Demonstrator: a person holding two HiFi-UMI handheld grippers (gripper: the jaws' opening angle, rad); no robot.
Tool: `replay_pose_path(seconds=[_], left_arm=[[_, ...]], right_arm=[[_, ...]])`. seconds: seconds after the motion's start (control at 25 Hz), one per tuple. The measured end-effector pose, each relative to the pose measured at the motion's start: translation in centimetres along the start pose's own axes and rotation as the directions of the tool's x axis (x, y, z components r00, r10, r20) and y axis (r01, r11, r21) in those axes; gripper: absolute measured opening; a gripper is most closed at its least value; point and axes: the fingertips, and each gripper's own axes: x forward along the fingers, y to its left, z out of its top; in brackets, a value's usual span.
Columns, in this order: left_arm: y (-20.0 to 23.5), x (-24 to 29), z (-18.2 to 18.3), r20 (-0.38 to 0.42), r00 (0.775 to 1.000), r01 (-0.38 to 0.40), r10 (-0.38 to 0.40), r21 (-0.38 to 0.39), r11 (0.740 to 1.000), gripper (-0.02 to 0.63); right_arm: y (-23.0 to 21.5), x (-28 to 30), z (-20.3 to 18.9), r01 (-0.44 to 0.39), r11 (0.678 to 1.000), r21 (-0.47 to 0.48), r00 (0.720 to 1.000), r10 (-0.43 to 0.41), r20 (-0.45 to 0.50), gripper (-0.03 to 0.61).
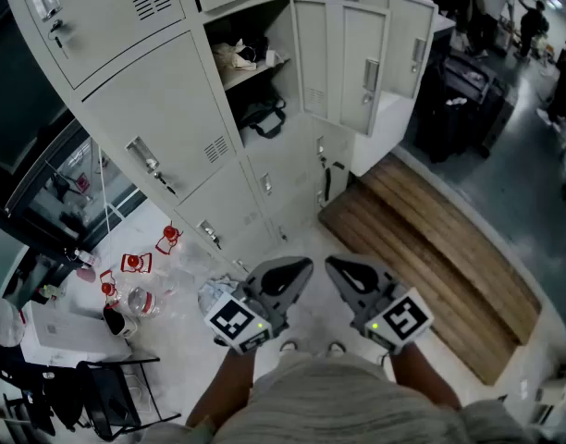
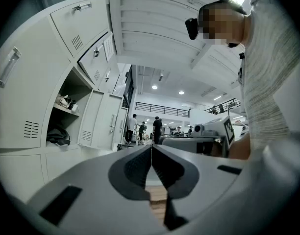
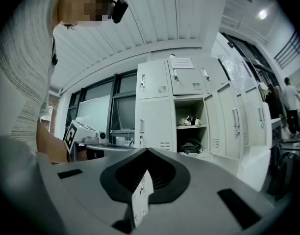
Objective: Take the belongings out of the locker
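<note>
The grey locker (image 1: 264, 81) stands with its door (image 1: 343, 63) swung wide. On its inner shelf lie pale, bunched belongings (image 1: 237, 55) (image 2: 65, 102) (image 3: 189, 120). A black bag (image 1: 263, 118) (image 2: 58, 136) (image 3: 190, 145) slumps in the compartment under the shelf. My left gripper (image 1: 297, 268) (image 2: 151, 148) and right gripper (image 1: 343, 268) (image 3: 146, 153) are held side by side low in front of the person's body, well short of the locker. Both are shut with nothing between the jaws.
More closed lockers (image 1: 163, 146) flank the open one. A low wooden platform (image 1: 431, 248) lies to the right on the floor. Red-capped bottles and clutter (image 1: 135, 265) sit at the left. Black cases (image 1: 459, 100) and people stand farther off.
</note>
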Motion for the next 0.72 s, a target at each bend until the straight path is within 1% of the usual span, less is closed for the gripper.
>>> replay_pose_path(seconds=[0.16,0.32,0.44,0.52,0.72], left_arm=[[-0.5,0.5,-0.2,-0.004,1.000,0.011,-0.011,0.006,1.000,0.002],[-1.1,0.9,-0.2,-0.001,1.000,0.025,-0.025,0.018,1.000,0.002],[-1.4,1.4,0.1,0.011,1.000,0.014,-0.014,-0.009,1.000,0.002],[-1.6,1.6,0.1,0.008,1.000,0.010,-0.010,-0.013,1.000,0.002],[-2.2,2.4,0.1,0.014,1.000,-0.004,0.005,-0.030,1.000,0.002]], right_arm=[[-0.3,-0.5,-0.3,0.001,1.000,0.005,1.000,-0.001,0.005,0.002],[-0.1,-1.0,-0.4,-0.027,1.000,0.012,0.999,0.027,0.018,0.002],[-0.1,-1.2,-0.7,-0.035,0.999,-0.007,0.999,0.035,0.003,0.002],[-0.2,-1.4,-1.0,-0.037,0.999,-0.016,0.999,0.037,-0.007,0.003],[-0.8,-1.9,-1.4,-0.048,0.999,0.000,0.999,0.048,-0.006,0.003]])
